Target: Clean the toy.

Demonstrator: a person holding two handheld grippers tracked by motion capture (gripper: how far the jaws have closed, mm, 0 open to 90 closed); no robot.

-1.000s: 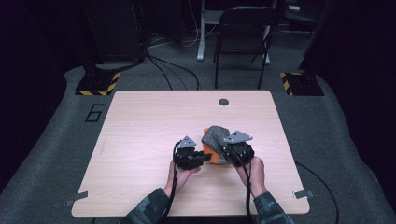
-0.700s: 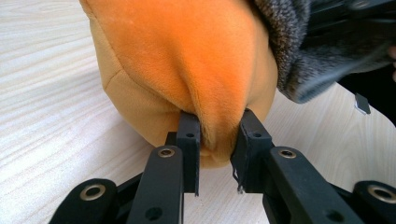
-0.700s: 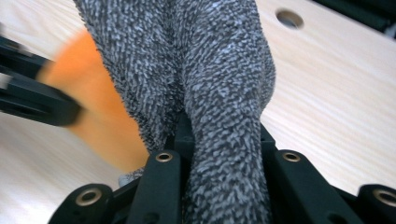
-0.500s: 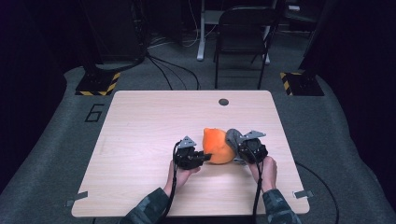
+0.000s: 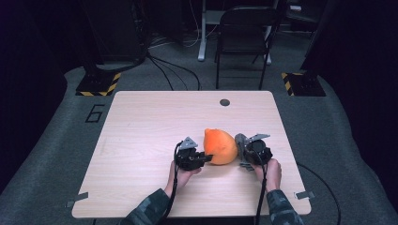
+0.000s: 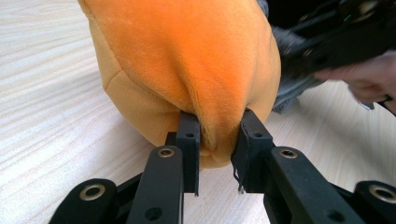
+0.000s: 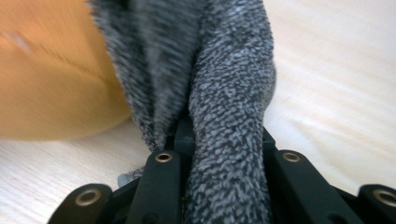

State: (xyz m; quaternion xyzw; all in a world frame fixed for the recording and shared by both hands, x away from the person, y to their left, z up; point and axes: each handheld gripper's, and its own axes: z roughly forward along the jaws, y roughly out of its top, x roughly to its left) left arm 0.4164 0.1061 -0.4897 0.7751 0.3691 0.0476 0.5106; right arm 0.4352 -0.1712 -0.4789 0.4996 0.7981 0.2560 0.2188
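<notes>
A: Left tool (image 6: 217,140) status?

B: Jaws nearly closed, pinching a fold of the orange plush (image 6: 187,65) at its near bottom edge. Plush bulges up and away from the tips, resting on the surface (image 6: 46,93).

A: Right tool (image 7: 219,135)?

B: Clamped tight on a thick fold of grey fleece (image 7: 224,93). Fabric runs straight out ahead of its jaws, then up and toward the orange body on that tool's left.

A: Layout from above?

B: Orange plush (image 5: 219,146) sits between the two tools, touching both. Left tool (image 5: 192,158) grips its left end, right tool (image 5: 244,152) sits just off its right end with the grey part in its jaws. Long axis runs roughly tool to tool, across the surface (image 5: 155,117).

A: So what does the next move hinge on?

B: My read: the grey piece lies on the right tool's side, orange on the left's. Pulling apart along that axis looks like the separating move; left tool acts as the anchor.
</notes>
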